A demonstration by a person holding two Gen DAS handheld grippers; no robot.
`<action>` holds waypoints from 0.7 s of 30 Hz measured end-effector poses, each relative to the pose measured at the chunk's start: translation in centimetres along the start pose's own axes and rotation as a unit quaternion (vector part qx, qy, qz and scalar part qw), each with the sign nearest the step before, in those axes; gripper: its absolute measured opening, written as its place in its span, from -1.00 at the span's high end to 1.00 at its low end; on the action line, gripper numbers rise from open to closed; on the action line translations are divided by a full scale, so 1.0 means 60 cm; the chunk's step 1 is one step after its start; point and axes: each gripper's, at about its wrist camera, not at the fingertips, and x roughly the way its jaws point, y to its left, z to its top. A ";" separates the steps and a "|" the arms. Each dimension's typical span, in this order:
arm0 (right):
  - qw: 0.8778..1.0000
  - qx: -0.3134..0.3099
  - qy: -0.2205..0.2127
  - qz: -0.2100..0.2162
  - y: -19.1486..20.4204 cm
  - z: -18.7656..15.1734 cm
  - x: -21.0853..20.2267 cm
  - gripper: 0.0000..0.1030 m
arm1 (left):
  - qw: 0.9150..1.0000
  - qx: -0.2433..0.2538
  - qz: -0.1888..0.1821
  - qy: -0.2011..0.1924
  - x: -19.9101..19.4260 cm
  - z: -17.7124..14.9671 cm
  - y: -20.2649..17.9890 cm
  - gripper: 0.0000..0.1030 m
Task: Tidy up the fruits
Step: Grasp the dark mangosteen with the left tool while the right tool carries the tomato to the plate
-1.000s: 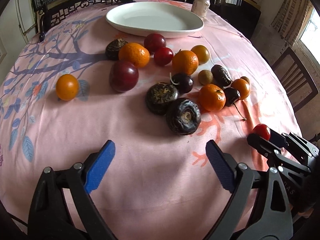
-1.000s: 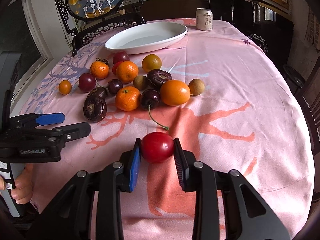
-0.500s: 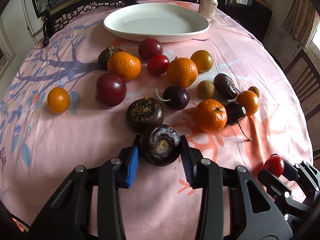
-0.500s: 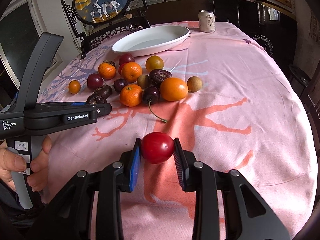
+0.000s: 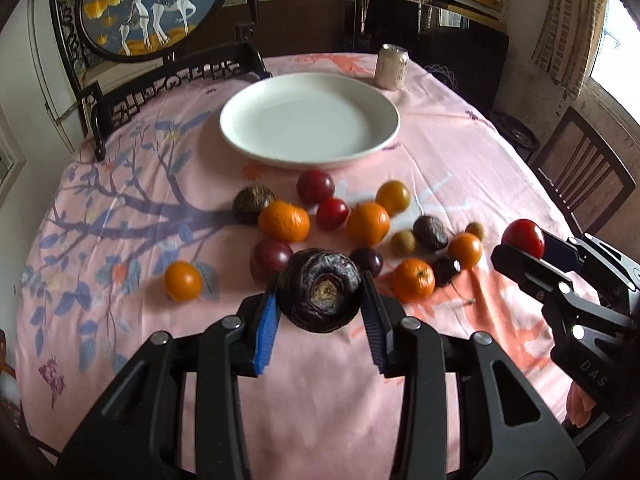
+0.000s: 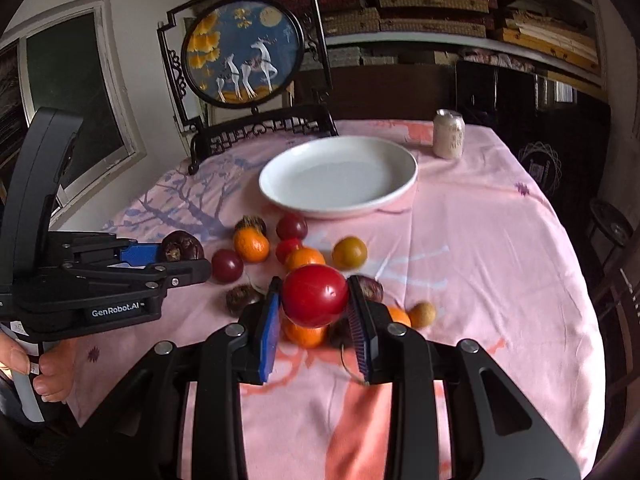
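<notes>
White and glossy, the oval plate point(image 5: 310, 124) holds nothing; it sits at 12 o'clock on the pink printed cloth point(image 5: 120, 240), with a pale can point(image 5: 392, 66) upright at its 1 o'clock, well apart from the fruit.

The left gripper point(image 5: 322, 304) is clamped on a dark purple, wrinkled round fruit point(image 5: 322, 290), its blue ribbed pads point(image 5: 267, 332) pressing both sides; the fruit is lifted clear of the cloth. The right gripper point(image 6: 314, 308) is clamped on a smooth, shiny red fruit point(image 6: 314, 294), likewise held above the table. In the left view it enters from 3 o'clock.

The loose fruit lies in a cluster between plate and grippers. Five are orange and dimpled: four in the cluster and one tangerine point(image 5: 183, 280) alone at 9 o'clock. One amber fruit point(image 5: 394, 197) lies at the far edge. Smooth dark red ones number two, a far plum point(image 5: 315, 186) and a near plum point(image 5: 270, 260), with a small bright red one point(image 5: 332, 213) between the oranges. Rough dark ones: a husked one point(image 5: 251, 203) at 11 o'clock and another point(image 5: 430, 232) at 2 o'clock. Two small tan ones point(image 5: 402, 242) lie beside it. Two dark cherry-like fruits seem to lie near the front, though blur makes this uncertain.

A carved dark chair point(image 5: 176, 80) stands behind the table, a round deer picture point(image 5: 152, 4) above it.
</notes>
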 end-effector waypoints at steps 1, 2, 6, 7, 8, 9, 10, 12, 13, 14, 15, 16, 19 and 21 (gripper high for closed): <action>1.000 0.000 -0.009 0.003 0.002 0.017 0.009 0.38 | 1.000 0.004 0.002 -0.012 -0.001 0.019 0.005 0.25; 1.000 0.003 -0.013 0.002 0.002 0.034 0.022 0.38 | 1.000 0.005 0.011 -0.020 0.002 0.039 0.011 0.25; 1.000 0.004 -0.006 -0.013 0.000 0.087 0.098 0.38 | 0.999 0.003 0.004 -0.033 0.046 0.115 0.033 0.25; 1.000 0.011 0.005 -0.017 -0.004 0.096 0.124 0.38 | 1.000 -0.001 0.003 -0.027 0.067 0.133 0.041 0.25; 0.999 0.017 0.018 -0.020 -0.010 0.103 0.149 0.38 | 1.000 -0.008 0.002 -0.020 0.090 0.148 0.050 0.25; 0.999 0.021 0.029 -0.027 -0.014 0.108 0.174 0.38 | 1.000 -0.017 0.004 -0.011 0.112 0.159 0.059 0.25; 0.998 0.021 0.035 -0.037 -0.017 0.111 0.193 0.38 | 1.000 -0.028 0.008 0.001 0.137 0.169 0.070 0.25; 0.997 0.017 0.050 -0.051 -0.021 0.117 0.228 0.38 | 0.999 -0.045 0.006 0.023 0.175 0.181 0.085 0.25; 0.997 0.017 0.056 -0.054 -0.021 0.120 0.244 0.38 | 0.998 -0.049 0.004 0.028 0.189 0.185 0.090 0.25; 0.996 0.019 0.063 -0.053 -0.022 0.124 0.258 0.38 | 0.998 -0.050 0.002 0.031 0.199 0.188 0.093 0.25; 0.996 0.020 0.073 -0.052 -0.023 0.126 0.272 0.38 | 0.998 -0.051 0.002 0.034 0.209 0.191 0.095 0.25; 0.995 0.021 0.082 -0.053 -0.024 0.128 0.284 0.38 | 0.998 -0.052 0.002 0.038 0.218 0.193 0.096 0.25; 0.993 0.015 0.105 -0.061 -0.020 0.132 0.315 0.38 | 0.997 -0.058 0.002 0.050 0.243 0.195 0.097 0.25; 0.991 0.011 0.115 -0.062 -0.017 0.132 0.326 0.30 | 0.997 -0.061 0.003 0.056 0.255 0.198 0.098 0.24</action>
